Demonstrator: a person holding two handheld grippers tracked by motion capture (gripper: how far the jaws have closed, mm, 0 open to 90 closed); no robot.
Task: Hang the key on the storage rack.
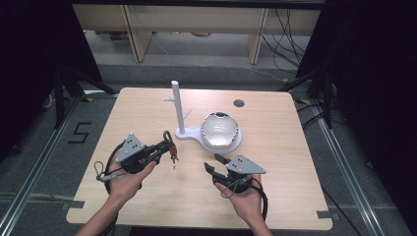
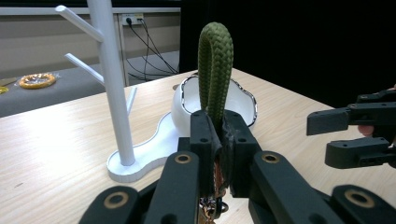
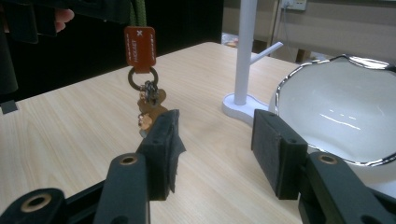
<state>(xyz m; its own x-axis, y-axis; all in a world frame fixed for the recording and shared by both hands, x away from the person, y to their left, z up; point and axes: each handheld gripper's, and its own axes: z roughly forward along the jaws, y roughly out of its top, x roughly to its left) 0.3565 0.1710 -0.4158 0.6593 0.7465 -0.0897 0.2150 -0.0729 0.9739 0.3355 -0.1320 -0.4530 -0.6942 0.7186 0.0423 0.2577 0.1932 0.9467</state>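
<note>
A key lanyard hangs from my left gripper, which is shut on it. Its green braided loop stands up between the jaws. Below the jaws dangle an orange tag, a ring and copper-coloured keys, just above the table. My right gripper stands open and holds nothing, a little to the right of the keys and pointing at them. Its open jaws are also in the left gripper view, as the right gripper at the right edge. Behind stand a white pegged stand and a white silver-rimmed bowl on one shared base.
The wooden table has a small dark round hole near its far edge. Wooden shelving and loose cables lie on the floor beyond it. Dark curtains flank both sides.
</note>
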